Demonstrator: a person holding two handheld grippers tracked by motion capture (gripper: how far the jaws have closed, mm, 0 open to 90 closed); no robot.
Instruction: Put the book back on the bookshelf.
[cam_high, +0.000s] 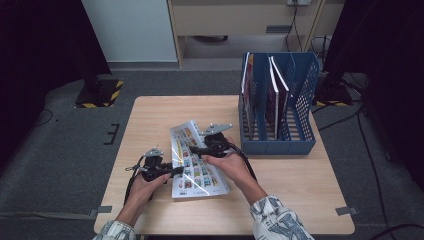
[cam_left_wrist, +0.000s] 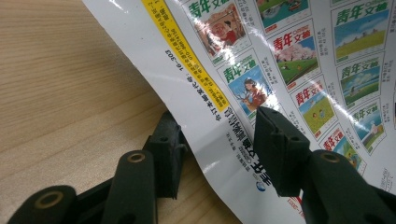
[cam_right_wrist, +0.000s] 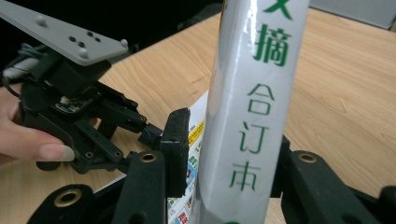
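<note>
Left gripper (cam_high: 172, 171): it is held at the near-left edge of the magazine (cam_high: 196, 160). In the left gripper view its jaws are seen spread, one under the lifted page edge and one above the printed cover (cam_left_wrist: 299, 70) — the paper lies between them, not yet pinched.

Right gripper (cam_high: 197, 149): it is held over the far half of the magazine. In the right gripper view the white spine (cam_right_wrist: 252, 93) stands upright between its jaws; the jaws seem set against it on both sides, so the spine is judged to be gripped, though the right-hand contact is partly hidden.

Magazine: it rests on the wooden table (cam_high: 150, 115), partly raised, between the two hands. Its long axis runs from near-right to far-left, slightly slanted.

Direction from grippers: the magazine lies just right of the left gripper and directly below and in the right gripper.

Nearer hand: both touch it — the right one is judged to carry it.

Blue file rack (cam_high: 278, 105): it stands to the right, just beside the right hand, with other books upright in its slots.

Key relation: the rack lies right and beyond the magazine; to be slotted, the magazine probably must be turned upright first.
</note>
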